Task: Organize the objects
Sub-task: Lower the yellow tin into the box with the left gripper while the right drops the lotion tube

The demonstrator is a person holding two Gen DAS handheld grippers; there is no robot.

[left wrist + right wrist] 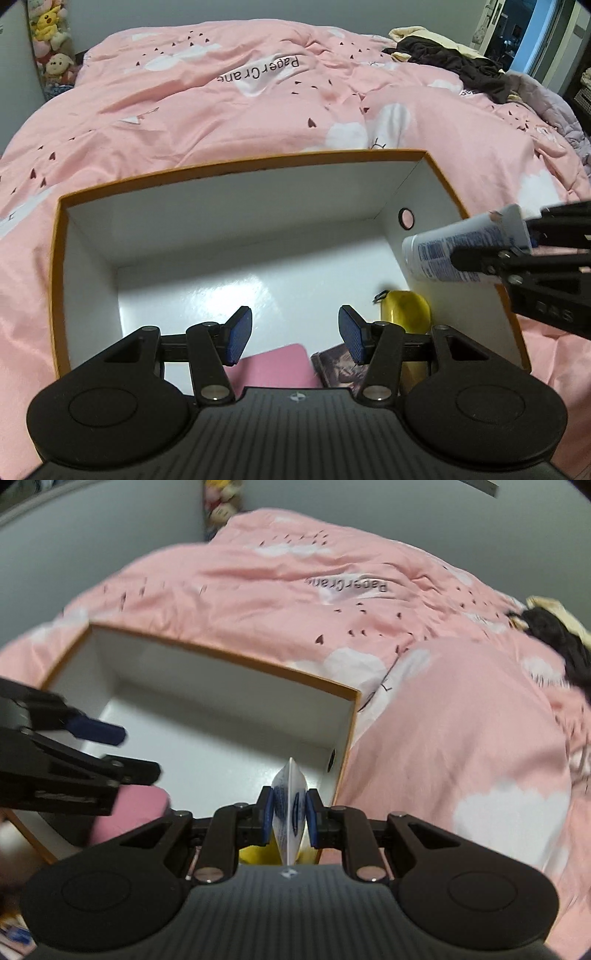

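Right gripper (288, 814) clenched on tube (458, 251), long axis crosswise over box (236, 166) rim at 3 o'clock; left gripper (293, 334) released, empty.

**Pink, orange and blue on the bed**

The duvet (229, 122) is pink all over, scattered with white cloud shapes, small dark marks and black lettering. On it, the box (236, 166) shows an orange rim and outside with a glossy white inside. In there: a pink item (275, 369), a yellow item (404, 312) and a dark purplish one (341, 369). The tube (454, 251) is white with blue print. The left tongs (294, 334) are black with blue pads (238, 334); the right tongs (289, 814) match, black and blue. Dark brown clothes (465, 66) sit over cream fabric, and yellow and pink plush toys (50, 29) at the far corner.
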